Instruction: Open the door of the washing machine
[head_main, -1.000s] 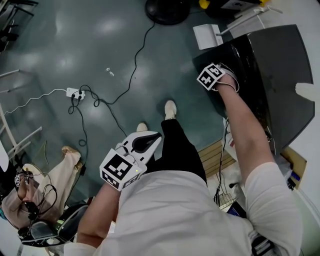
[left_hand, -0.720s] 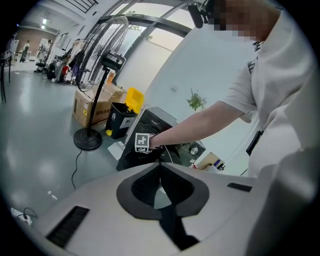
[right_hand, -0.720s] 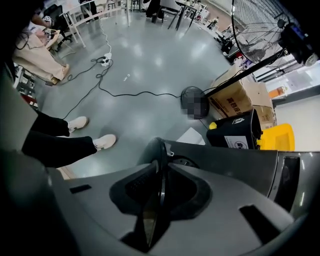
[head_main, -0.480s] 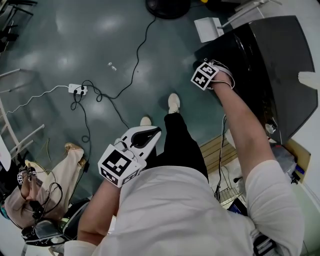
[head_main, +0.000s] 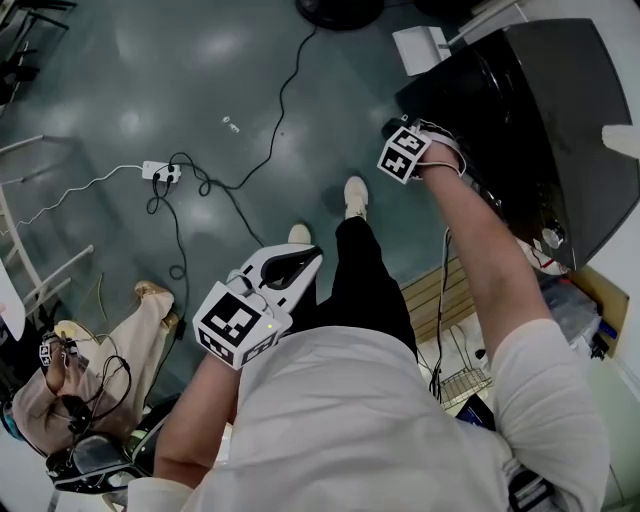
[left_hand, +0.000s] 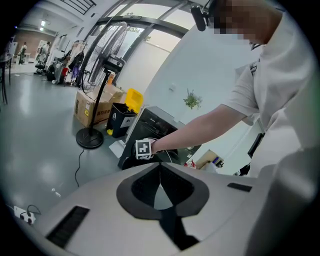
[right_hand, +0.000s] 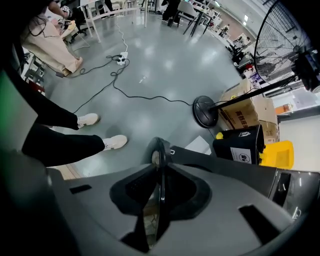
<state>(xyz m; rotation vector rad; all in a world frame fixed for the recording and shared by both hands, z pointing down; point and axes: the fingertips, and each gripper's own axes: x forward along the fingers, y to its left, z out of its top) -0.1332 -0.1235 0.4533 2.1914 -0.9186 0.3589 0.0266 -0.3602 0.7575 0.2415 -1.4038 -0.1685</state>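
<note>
The dark washing machine (head_main: 545, 110) stands at the upper right of the head view. Its round door (right_hand: 159, 152) is swung out from the front, and its thin dark rim runs edge-on between the jaws in the right gripper view. My right gripper (right_hand: 158, 172) points steeply down and is shut on that rim; in the head view only its marker cube (head_main: 403, 153) shows, at the door's edge. My left gripper (head_main: 298, 264) hangs in front of my body, far from the machine. In the left gripper view that gripper (left_hand: 160, 169) is shut on nothing.
A power strip (head_main: 160, 171) with black cables lies on the grey floor to the left. My shoes (head_main: 355, 195) stand close to the door. A fan base (right_hand: 206, 111), a black bin (right_hand: 240, 145) and boxes sit beyond the machine. A wooden pallet (head_main: 435, 295) lies beside it.
My right gripper has moved left and up in the head view with the door rim in it, so the door stands further out. The left gripper has drifted slightly.
</note>
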